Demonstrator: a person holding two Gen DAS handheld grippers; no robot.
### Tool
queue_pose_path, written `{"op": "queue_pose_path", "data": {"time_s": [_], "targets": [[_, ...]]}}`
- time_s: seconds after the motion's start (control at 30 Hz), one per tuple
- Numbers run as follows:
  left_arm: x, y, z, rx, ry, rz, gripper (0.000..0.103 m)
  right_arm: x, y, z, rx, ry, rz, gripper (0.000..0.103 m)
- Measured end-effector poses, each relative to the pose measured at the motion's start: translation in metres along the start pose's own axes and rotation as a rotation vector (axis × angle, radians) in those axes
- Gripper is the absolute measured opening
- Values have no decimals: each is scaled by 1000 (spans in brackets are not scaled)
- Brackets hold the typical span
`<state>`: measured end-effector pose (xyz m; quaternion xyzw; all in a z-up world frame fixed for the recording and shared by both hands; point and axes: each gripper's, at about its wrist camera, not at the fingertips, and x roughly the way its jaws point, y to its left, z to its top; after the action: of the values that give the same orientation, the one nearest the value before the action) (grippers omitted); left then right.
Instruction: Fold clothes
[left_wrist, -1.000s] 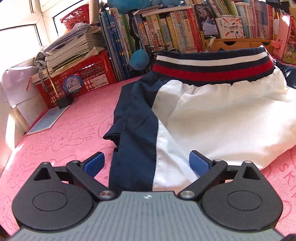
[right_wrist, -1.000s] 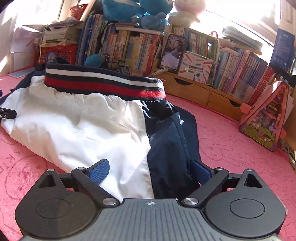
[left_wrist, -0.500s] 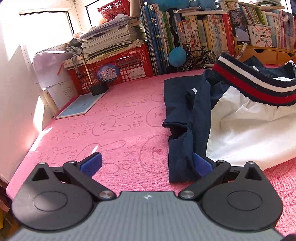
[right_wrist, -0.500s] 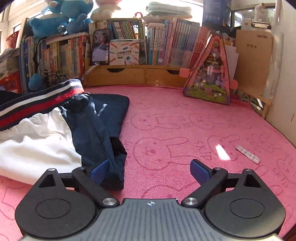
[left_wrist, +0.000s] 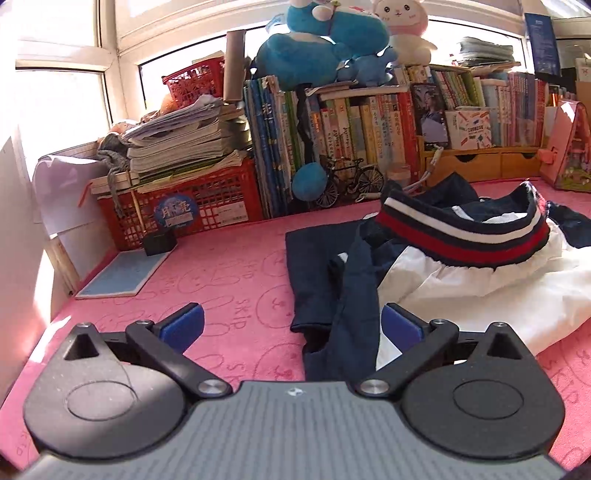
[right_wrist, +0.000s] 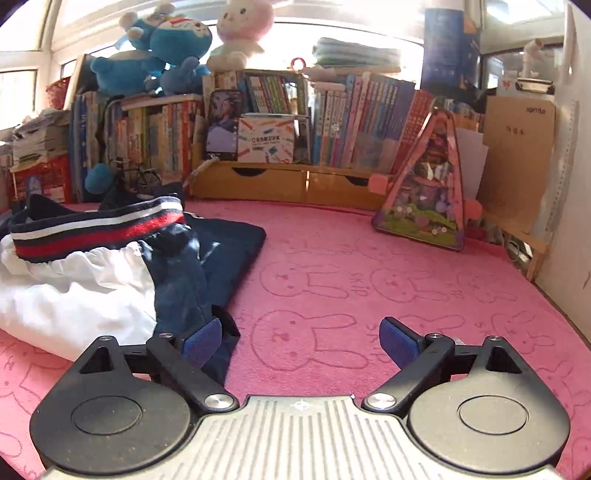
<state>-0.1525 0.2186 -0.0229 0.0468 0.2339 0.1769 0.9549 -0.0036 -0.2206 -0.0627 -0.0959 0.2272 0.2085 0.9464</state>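
Jaws on both grippers stand wide apart and hold nothing. The left gripper (left_wrist: 291, 326) hovers low over the pink rabbit-print mat (left_wrist: 229, 280), its right pad just beside the dark hem of the garment (left_wrist: 461, 295); the right gripper (right_wrist: 301, 341) mirrors it at the other side, its left pad close against the navy edge and its right pad over bare mat. That pairing probably sets the two hands at opposite ends of the near edge, ready to pinch it for a fold. The garment, white with navy side panels and a striped red, white and navy waistband (left_wrist: 465, 236), lies spread but rumpled on the mat, at about 2 o'clock in the left view and 10 o'clock in the right view, with a navy part trailing toward each gripper; no fold looks finished, so the work seems to be at an early stage. Farther off at 10 o'clock in the left view, a red crate (left_wrist: 192, 206) carries a stack of papers and magazines on top; what is inside cannot be made out. At 12 o'clock in the right view, a wooden drawer unit (right_wrist: 288, 184) stands shut beneath rows of upright books (right_wrist: 351, 122), and plush toys (right_wrist: 155, 55) sit along the top.
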Motion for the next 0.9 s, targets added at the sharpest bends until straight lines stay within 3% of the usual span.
{"op": "queue_pose_path", "data": {"time_s": [0.13,0.23,0.33,0.37,0.4,0.47,0.53,0.6,0.7,0.73,0.8,0.9], "targets": [[27,-29,26,117,-56,-139,103,24,50,35,-146,-48,150,88],[47,-46,33,176,-75,-160,103,35,84,51,-251,-80,245,86],[64,-52,27,178,-53,-160,103,38,130,56,-382,-97,414,81],[69,-52,24,169,-35,-159,103,39,145,56,-422,-90,454,68],[72,-49,17,157,-8,-155,103,44,160,55,-450,-68,489,40],[75,-44,4,144,24,-133,103,56,187,55,-497,0,572,19],[74,-36,-7,130,50,-121,103,69,210,56,-534,12,582,19],[72,-28,-17,116,81,-92,103,85,219,63,-503,-23,501,20],[72,-14,-27,74,113,-68,103,120,193,86,-162,15,352,24],[71,-9,-30,57,120,-63,103,126,179,89,-71,32,341,25],[69,1,-30,18,125,-63,103,130,158,88,-6,38,347,29],[63,6,-14,-4,69,-103,103,118,139,87,-31,-5,399,42]]}}
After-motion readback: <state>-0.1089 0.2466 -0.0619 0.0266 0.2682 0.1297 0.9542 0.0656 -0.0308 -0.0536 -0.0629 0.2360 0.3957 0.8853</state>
